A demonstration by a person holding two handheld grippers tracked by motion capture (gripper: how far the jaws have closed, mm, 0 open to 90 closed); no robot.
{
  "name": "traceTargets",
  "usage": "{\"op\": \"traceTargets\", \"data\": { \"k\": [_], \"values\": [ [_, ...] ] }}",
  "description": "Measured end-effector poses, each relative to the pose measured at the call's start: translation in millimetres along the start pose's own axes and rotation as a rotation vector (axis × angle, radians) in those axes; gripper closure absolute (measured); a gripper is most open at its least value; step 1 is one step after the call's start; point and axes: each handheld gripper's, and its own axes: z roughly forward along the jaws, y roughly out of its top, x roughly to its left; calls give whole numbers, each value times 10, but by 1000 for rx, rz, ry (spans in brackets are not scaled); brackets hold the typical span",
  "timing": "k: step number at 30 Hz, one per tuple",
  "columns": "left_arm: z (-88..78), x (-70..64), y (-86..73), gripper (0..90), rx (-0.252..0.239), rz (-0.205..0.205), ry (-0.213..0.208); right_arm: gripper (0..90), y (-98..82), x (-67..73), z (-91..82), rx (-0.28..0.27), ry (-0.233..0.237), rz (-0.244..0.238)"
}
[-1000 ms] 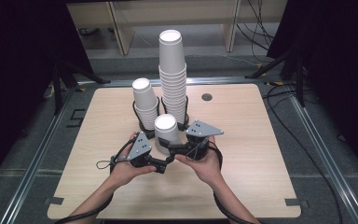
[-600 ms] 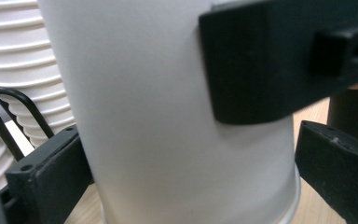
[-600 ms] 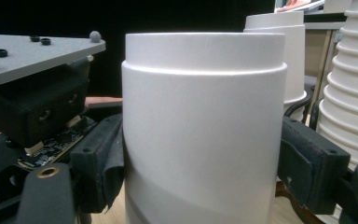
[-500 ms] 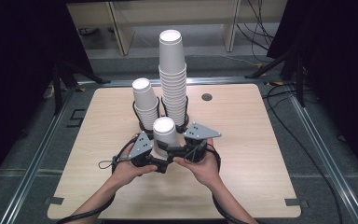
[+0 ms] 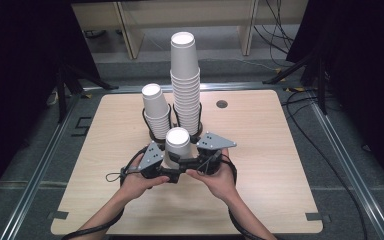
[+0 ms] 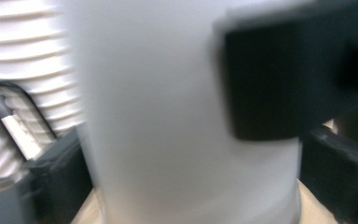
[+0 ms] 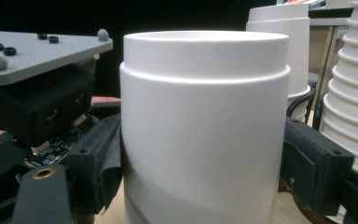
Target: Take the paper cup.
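Observation:
A single white paper cup stands upside down on the wooden table, near the front middle. My left gripper reaches it from the left and my right gripper from the right. In the right gripper view the cup sits between my right gripper's two black pads, which touch its sides. The left gripper view is blurred: the cup is very close and a black pad lies against its wall. The left jaws have just been closing with the cup between them.
Right behind the held cup stand a short stack of white cups and a tall stack, each in a black wire holder. A dark round hole marks the table's far side. Free tabletop lies left and right.
The cup and both hands have stayed almost in place; the cup sits a touch lower than a second ago.

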Motion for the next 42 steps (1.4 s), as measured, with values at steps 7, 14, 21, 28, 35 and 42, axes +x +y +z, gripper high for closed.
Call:
{"op": "traceTargets", "data": {
  "k": [7,14,21,28,35,42],
  "values": [
    [-15,22,2,115,14,8,-6,196,-10,-5,12,-3,-5,16],
    [-5,18,-13,134,16,12,-6,181,-13,-10,8,32,1,49],
    [-41,65,-1,143,38,12,18,150,-12,-47,2,19,24,61],
    [-116,133,12,146,58,23,35,148,3,-86,-140,19,50,67],
    [-176,148,9,150,106,56,48,149,-54,-161,-359,20,15,45],
    [-218,178,21,150,178,127,33,149,-251,-226,-570,27,-55,73]
  ]
}}
